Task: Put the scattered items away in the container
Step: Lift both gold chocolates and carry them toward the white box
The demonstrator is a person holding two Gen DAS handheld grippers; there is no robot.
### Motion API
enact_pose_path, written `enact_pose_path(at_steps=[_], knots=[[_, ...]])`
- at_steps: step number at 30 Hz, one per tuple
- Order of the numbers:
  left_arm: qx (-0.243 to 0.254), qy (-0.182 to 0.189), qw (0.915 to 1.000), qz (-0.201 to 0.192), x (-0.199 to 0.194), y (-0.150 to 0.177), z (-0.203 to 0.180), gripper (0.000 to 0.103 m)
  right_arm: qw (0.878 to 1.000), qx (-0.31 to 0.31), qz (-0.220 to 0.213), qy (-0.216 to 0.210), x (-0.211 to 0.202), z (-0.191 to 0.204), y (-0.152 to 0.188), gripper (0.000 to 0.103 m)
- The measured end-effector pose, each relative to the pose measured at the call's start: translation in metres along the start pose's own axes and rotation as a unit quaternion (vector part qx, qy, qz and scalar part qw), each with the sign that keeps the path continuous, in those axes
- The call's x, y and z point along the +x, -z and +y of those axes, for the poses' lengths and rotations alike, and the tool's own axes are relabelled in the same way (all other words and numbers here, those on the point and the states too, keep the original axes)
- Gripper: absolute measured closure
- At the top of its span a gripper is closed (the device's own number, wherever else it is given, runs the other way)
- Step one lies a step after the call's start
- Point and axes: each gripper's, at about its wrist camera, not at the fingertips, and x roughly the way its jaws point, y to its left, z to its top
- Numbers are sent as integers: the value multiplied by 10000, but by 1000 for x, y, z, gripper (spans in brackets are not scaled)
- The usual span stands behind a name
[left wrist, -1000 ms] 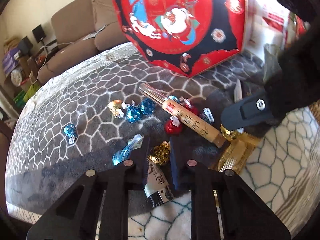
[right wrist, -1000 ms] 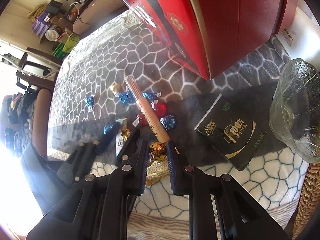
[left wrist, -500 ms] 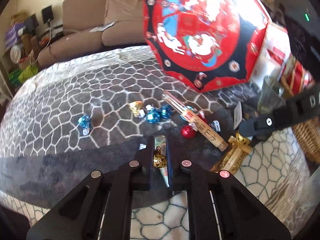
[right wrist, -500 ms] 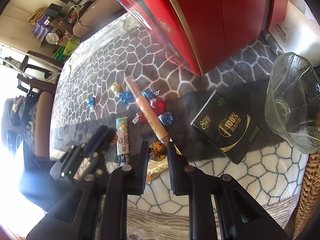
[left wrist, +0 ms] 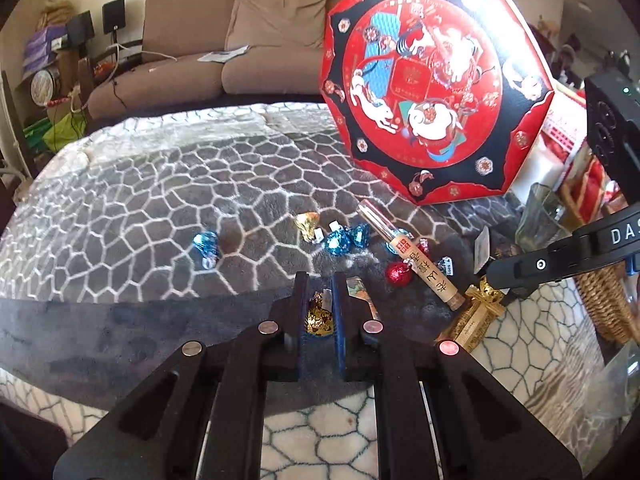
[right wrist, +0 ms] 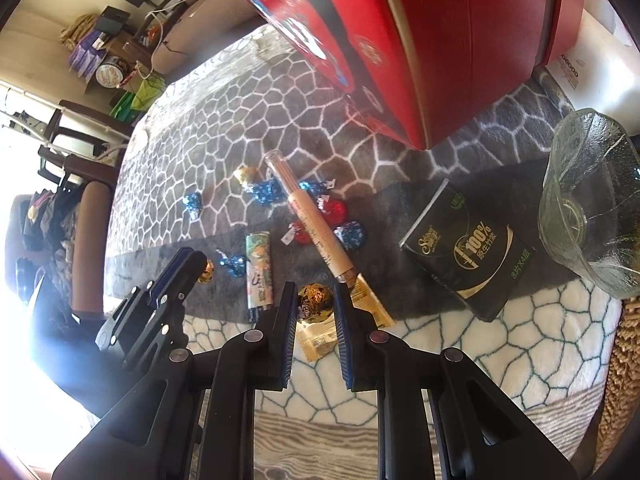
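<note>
Where a grey plush cover with a pale cobble pattern [left wrist: 168, 184] spreads over the surface, the long paper-labelled glass tube [left wrist: 416, 258] serves as landmark. Left of the tube lie blue foil candies [left wrist: 206, 242], a gold one [left wrist: 307, 222] and, nearer, a printed stick pack [right wrist: 259, 270]; red foil candies [right wrist: 337, 211] touch the tube. A brown sofa [left wrist: 192, 40] stands behind the cover.

The left hand-held gripper [left wrist: 320, 314] has its fingers closed on a gold foil candy [left wrist: 319, 316], lifted above the cover. The right hand-held gripper [right wrist: 316, 304] brackets a gold foil ball [right wrist: 316, 300] lying on a gold sachet [right wrist: 320, 338] at the tube's near end; whether its pads touch the ball cannot be told.

Only the left wrist view shows the red octagonal box [left wrist: 436, 80] face-on, behind the tube. Only the right wrist view shows, right of the tube, a black tissue pack [right wrist: 472, 254] printed "100%" and a glass bowl [right wrist: 588, 208].

The right gripper's arm reads "DAS".
</note>
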Motion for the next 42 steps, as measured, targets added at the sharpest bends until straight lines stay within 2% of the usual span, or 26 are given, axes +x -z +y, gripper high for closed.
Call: enact_pose_path(at_steps=[4,10,17,21,27,31,34,38,42], knots=[[39,-112,9999,-64,-22,0,-1,92,9999,-75,17,-67,1,9,12,86],[-321,-210,9992,-76,-59,9,4,93,9999,-83,120,92,2,15,35,86],[-60,-622,9978,-237,-110,7,-7,92,9986,-376,-314,203,-27,30,57,86],[-147,-612,9971,-422,-148,2,-8,92,9954,-611,-688,261,-52,40,69,86],[-365,-558,9958,-622,-194,9,-2,92,9826,-1082,-1342,698,-88,66,93,86],[-461,-796,9935,-667,-212,21,9,92,9722,-1214,-1646,1141,-103,75,107,86],[-463,-1119,9906,-639,-222,35,16,92,9684,-1226,-1824,1180,-109,77,121,86],[-748,-1078,9900,-525,-233,48,26,92,9596,-1360,-2175,1153,-118,84,140,86],[-813,-1061,9890,-636,-250,55,24,92,9434,-1642,-2649,1137,-134,101,160,86]])
